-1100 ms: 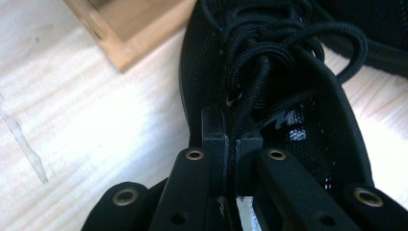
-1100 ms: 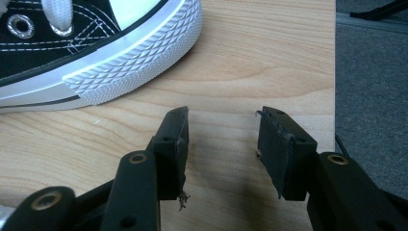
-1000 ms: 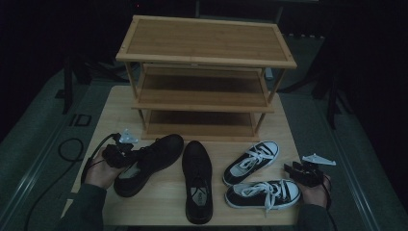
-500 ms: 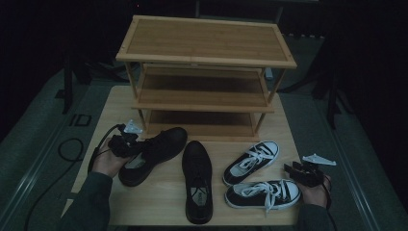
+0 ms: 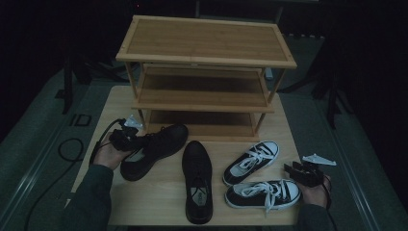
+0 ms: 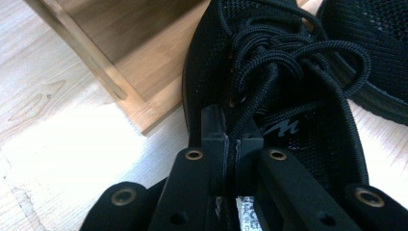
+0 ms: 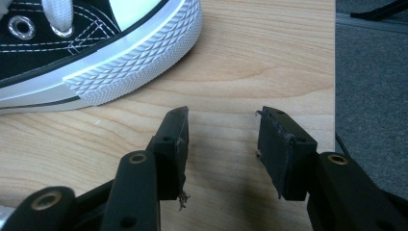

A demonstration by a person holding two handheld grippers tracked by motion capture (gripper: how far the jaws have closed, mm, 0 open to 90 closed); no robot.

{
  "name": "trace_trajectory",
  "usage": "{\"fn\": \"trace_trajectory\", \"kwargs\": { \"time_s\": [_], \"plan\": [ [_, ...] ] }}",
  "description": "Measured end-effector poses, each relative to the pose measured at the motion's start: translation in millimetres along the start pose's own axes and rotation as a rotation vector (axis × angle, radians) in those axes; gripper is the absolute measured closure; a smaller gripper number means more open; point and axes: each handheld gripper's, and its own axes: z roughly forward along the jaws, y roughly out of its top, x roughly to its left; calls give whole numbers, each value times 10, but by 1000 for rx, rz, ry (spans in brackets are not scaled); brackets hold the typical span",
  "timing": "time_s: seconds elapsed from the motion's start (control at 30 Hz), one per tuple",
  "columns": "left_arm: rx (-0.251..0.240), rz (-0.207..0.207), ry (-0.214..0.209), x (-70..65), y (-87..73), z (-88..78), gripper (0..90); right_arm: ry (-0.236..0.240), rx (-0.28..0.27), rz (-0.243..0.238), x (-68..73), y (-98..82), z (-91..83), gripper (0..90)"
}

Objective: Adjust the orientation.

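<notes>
Wooden table [image 5: 159, 202] held everything. Nearest, right gripper [image 5: 304, 173] rested low beside the black-and-white sneaker [image 5: 262, 193], jaws apart, holding nothing. Farther back, left gripper [image 5: 122, 140] pinched the black mesh shoe [image 5: 154, 149] by its tongue, near the shoe rack [image 5: 204, 82].

My left gripper [image 6: 233, 139] is matte black plastic, its two blocky fingers [image 6: 213, 126] each pinned with brass-ringed screws. A black cable trails from it, and a pale grey three-cornered plate sits on top. My right gripper [image 7: 222, 126] matches, with frayed, worn pads [image 7: 277, 144]. I wear dark grey-green sleeves [image 5: 91, 192].
</notes>
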Motion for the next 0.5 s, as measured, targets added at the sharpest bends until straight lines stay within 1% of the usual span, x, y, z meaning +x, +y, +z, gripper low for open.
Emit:
{"fn": "trace_trajectory", "kwargs": {
  "time_s": [0.03,0.13,0.23,0.3,0.33,0.37,0.47,0.5],
  "plan": [
    [-1,-8,-1,2,-3,0,852,1,-1,1,0,-1,0,537],
    [3,-16,1,4,-2,3,762,2,-3,3,-4,-3,0,536],
    [-1,-34,-2,18,1,0,663,3,-3,4,-5,-2,0,535],
    [-2,-39,-1,20,1,-5,619,4,-4,9,-5,-5,-1,535],
    [-1,-42,7,23,1,-16,619,4,-4,9,-5,-5,-1,535],
    [-2,-43,10,22,0,-26,591,5,-7,14,-8,-9,-2,535],
    [-11,-44,22,11,-3,-67,547,9,-8,19,-11,-9,-3,535],
    [-15,-48,25,7,-4,-82,515,9,-9,19,-12,-10,-3,534]
  ]
}}
